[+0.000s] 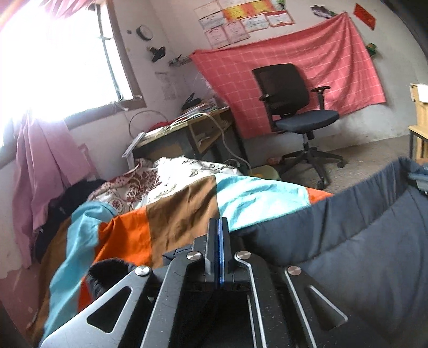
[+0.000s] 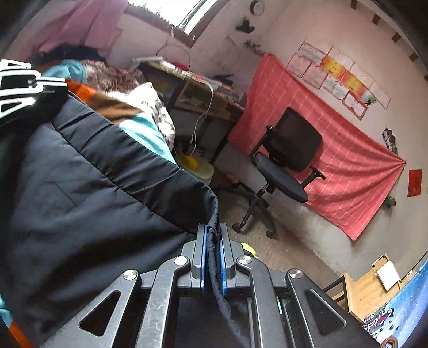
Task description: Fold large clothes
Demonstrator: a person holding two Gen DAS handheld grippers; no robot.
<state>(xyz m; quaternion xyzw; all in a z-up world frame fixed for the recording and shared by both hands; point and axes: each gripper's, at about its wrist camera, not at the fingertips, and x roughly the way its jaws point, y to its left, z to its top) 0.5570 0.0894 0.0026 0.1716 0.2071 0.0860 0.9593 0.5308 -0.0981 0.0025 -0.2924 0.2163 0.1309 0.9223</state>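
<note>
- Large white block letters on black fabric [image 2: 18, 88], right wrist view, upper left: cut off by frame edge, not legible as a word.
- Printed sheets on wall [image 1: 240, 21] above red cloth: text too small to read.
- No other legible text.

You've got a dark navy quilted jacket [image 2: 88, 171] with white lettering on black at its far end — beneath it a bedspread [image 1: 165, 208] in orange, brown and turquoise blocks. Behind the black chair [image 1: 291, 107], a pink-red cloth [image 1: 342, 61] with white checks.
</note>
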